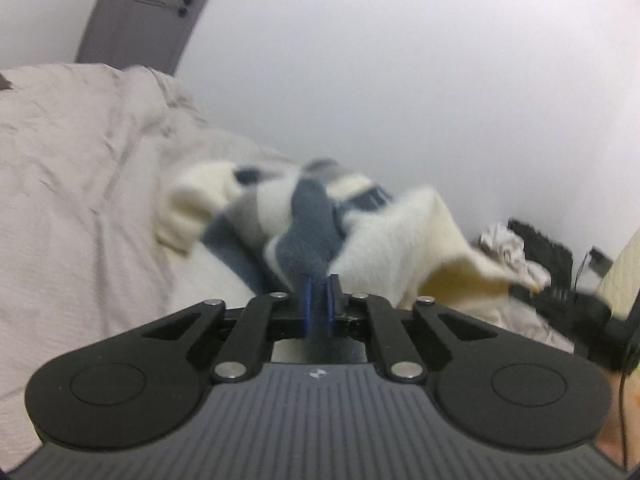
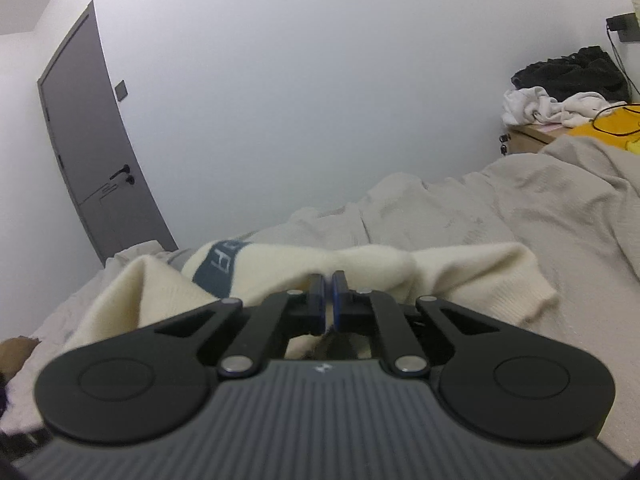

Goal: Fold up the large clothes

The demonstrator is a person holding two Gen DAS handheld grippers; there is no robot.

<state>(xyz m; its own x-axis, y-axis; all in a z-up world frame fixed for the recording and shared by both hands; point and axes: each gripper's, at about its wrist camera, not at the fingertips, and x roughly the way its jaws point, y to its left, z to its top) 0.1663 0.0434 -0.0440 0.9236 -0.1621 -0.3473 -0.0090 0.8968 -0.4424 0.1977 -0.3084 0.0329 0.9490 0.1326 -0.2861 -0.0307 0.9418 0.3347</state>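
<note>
- Cream-white knitted sweater with grey-blue patches (image 1: 384, 240) fills the middle of the left wrist view, bunched and lifted above the pale beige bed cover (image 1: 80, 200).
- Left gripper (image 1: 319, 286) has its blue-lined fingers pressed together on a grey-blue fold of this sweater; the cloth is blurred.
- Far right in this view lie dark things and a crumpled white cloth (image 1: 508, 248); what they are I cannot tell.
- Right wrist view: the right gripper (image 2: 328, 292) is also closed, pinching a cream edge of the sweater (image 2: 400, 268), which stretches left and right just above the bed.
- Grey door (image 2: 92, 152) stands far left.
- Judgement: the task is at an early stage; both edges are held, but no neat fold is visible yet.
</note>
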